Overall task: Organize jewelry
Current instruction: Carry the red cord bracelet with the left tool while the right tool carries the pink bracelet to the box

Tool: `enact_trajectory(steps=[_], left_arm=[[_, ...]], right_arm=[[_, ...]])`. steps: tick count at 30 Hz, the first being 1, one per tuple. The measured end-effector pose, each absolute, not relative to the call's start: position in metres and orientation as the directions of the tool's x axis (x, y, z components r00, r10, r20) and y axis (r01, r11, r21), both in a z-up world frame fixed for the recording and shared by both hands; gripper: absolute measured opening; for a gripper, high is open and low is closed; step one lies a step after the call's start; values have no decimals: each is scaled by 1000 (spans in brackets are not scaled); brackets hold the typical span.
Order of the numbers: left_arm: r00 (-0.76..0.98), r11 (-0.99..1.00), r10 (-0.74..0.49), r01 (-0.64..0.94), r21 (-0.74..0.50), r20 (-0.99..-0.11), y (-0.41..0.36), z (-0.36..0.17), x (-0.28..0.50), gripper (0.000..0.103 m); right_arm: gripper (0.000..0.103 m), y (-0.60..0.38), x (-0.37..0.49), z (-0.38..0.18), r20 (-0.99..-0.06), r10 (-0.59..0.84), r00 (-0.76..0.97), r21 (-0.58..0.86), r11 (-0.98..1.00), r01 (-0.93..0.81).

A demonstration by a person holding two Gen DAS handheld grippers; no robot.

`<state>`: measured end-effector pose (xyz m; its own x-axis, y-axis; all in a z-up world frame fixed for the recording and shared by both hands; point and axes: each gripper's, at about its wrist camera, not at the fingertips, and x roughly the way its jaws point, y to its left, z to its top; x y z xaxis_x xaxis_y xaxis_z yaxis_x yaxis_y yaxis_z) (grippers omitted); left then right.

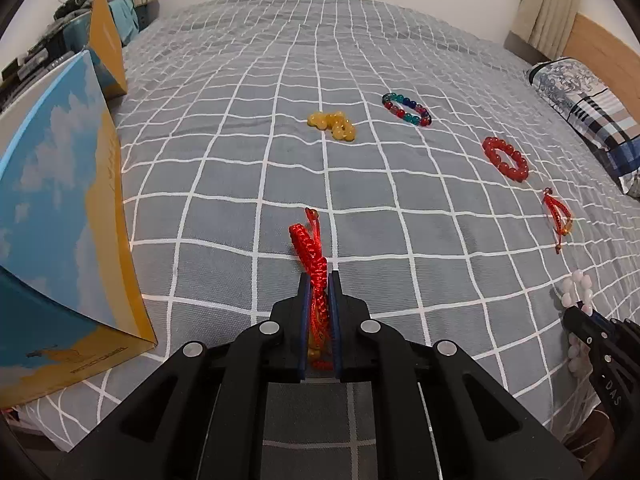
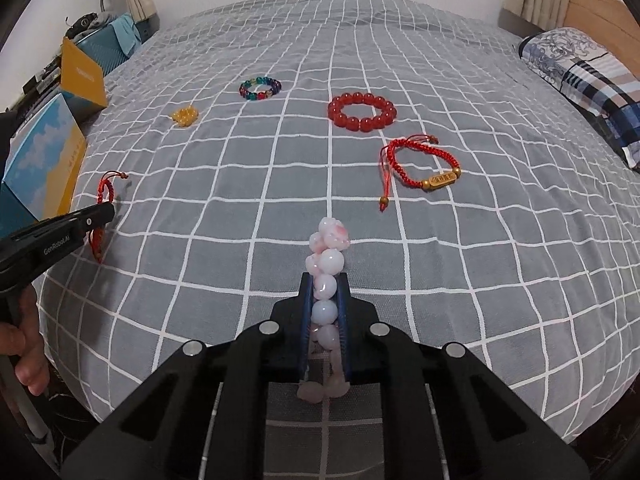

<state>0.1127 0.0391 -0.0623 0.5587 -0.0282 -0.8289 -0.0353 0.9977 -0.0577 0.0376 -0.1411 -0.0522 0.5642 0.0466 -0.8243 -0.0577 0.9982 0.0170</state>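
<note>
My left gripper (image 1: 319,276) is shut on a red braided cord bracelet (image 1: 310,246), held above the grey checked bedspread (image 1: 240,184). My right gripper (image 2: 325,278) is shut on a pale pink bead bracelet (image 2: 328,258). On the bed lie a yellow bead bracelet (image 1: 333,125), a multicoloured bead bracelet (image 1: 407,109), a red bead bracelet (image 2: 362,112) and a second red cord bracelet with a gold charm (image 2: 424,166). The left gripper (image 2: 108,214) shows in the right wrist view with its red cord (image 2: 105,188). The right gripper (image 1: 570,314) shows in the left wrist view.
An open blue-and-yellow box (image 1: 60,216) stands at the bed's left edge, its lid (image 1: 105,36) upright behind it. A patterned pillow (image 2: 588,76) lies at the right by the wooden headboard (image 2: 600,4). Clutter and curtains line the far wall.
</note>
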Motion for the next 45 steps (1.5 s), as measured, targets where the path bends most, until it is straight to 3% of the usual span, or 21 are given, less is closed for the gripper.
enact_trajectory(steps=[27, 45], left_arm=[[640, 999, -22, -17, -42, -768, 44, -1, 106, 8], [715, 991, 80, -129, -18, -695, 126, 95, 91, 8]], right_arm=[[11, -137, 55, -4, -745, 2, 667, -5, 1000, -8], [11, -32, 84, 100, -641, 70, 764, -57, 989, -138]])
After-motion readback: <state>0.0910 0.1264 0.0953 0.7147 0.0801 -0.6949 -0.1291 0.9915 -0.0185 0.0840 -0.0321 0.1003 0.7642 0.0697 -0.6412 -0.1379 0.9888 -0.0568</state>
